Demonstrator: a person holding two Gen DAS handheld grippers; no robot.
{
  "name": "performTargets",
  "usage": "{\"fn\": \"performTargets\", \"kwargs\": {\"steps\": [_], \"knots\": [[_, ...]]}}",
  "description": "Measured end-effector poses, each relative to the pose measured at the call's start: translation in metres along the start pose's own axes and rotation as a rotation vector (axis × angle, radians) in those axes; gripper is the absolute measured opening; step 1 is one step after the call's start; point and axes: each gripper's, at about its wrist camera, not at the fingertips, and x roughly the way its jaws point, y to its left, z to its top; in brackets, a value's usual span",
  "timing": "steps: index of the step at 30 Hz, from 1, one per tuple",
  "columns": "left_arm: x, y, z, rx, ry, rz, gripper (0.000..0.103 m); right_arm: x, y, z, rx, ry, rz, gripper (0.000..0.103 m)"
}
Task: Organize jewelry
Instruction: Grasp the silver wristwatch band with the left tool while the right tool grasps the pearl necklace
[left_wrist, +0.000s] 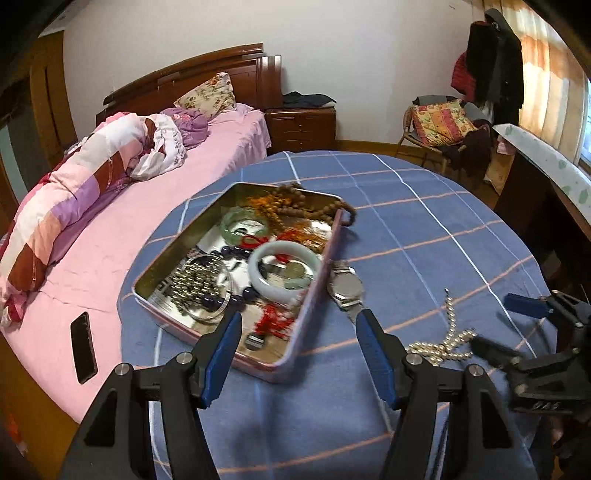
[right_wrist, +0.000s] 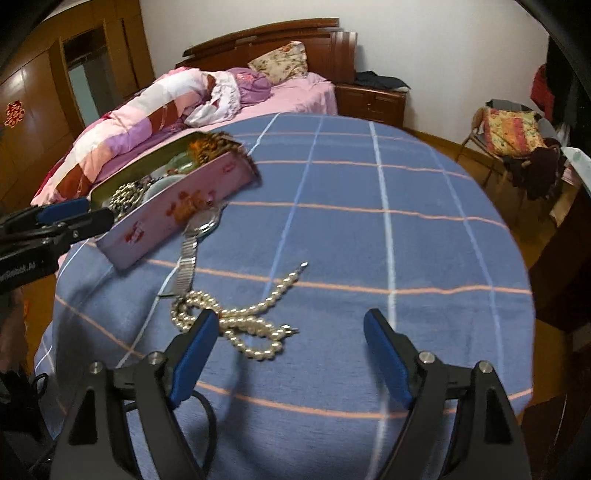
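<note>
Two grippers hover wide apart and empty over the blue checked cloth (right_wrist: 369, 221): left gripper (left_wrist: 299, 332) above the pink tin (left_wrist: 295, 332) full of jewelry, right gripper (right_wrist: 291, 325) just beside the pearl necklace (right_wrist: 255, 325), near the watch (right_wrist: 192, 240)

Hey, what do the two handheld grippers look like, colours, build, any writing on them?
Both the left gripper and the right gripper are black, angular frames with silver round bolts at the pivots. Their fingers carry flat blue pads. The left gripper's body bears partly legible white lettering; a black cable loops beneath the right one.
</note>
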Motion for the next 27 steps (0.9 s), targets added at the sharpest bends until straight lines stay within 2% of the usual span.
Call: {"fn": "performTargets", "kwargs": {"steps": [5, 7, 8, 9, 10, 14, 18, 20, 21, 26, 27], "knots": [[0.003, -0.013, -0.001, 0.020, 0.010, -0.013, 0.065, 0.009, 0.009, 0.000, -0.040, 0.008, 0.024, 0.083], [0.003, -0.017, -0.001, 0.024, 0.012, -0.015, 0.064, 0.014, 0.010, 0.001, -0.043, 0.019, 0.029, 0.080], [0.003, -0.021, -0.001, 0.032, 0.011, -0.025, 0.064, 0.017, 0.011, 0.001, -0.049, 0.026, 0.024, 0.070], [0.003, -0.025, -0.002, 0.040, 0.011, -0.032, 0.064, 0.019, 0.011, 0.001, -0.054, 0.034, 0.026, 0.065], [0.004, -0.031, -0.002, 0.056, 0.012, -0.042, 0.064, 0.019, 0.010, 0.001, -0.051, 0.032, 0.037, 0.063], [0.015, -0.047, -0.004, 0.089, 0.039, -0.075, 0.065, 0.014, 0.007, 0.000, -0.066, 0.033, 0.024, 0.045], [0.033, -0.057, -0.003, 0.096, 0.085, -0.106, 0.064, 0.011, -0.012, -0.003, -0.041, 0.051, -0.030, 0.044], [0.044, -0.059, -0.004, 0.088, 0.114, -0.100, 0.064, 0.012, -0.017, -0.006, -0.045, 0.065, -0.058, 0.037], [0.049, -0.059, -0.004, 0.084, 0.126, -0.107, 0.064, 0.009, -0.021, -0.008, -0.045, 0.057, -0.069, 0.036], [0.077, -0.061, -0.003, 0.059, 0.184, -0.086, 0.063, 0.003, -0.035, -0.013, -0.019, 0.042, -0.065, 0.036], [0.078, -0.061, -0.003, 0.054, 0.167, -0.078, 0.063, 0.003, -0.036, -0.014, -0.018, 0.037, -0.064, 0.036]]}}
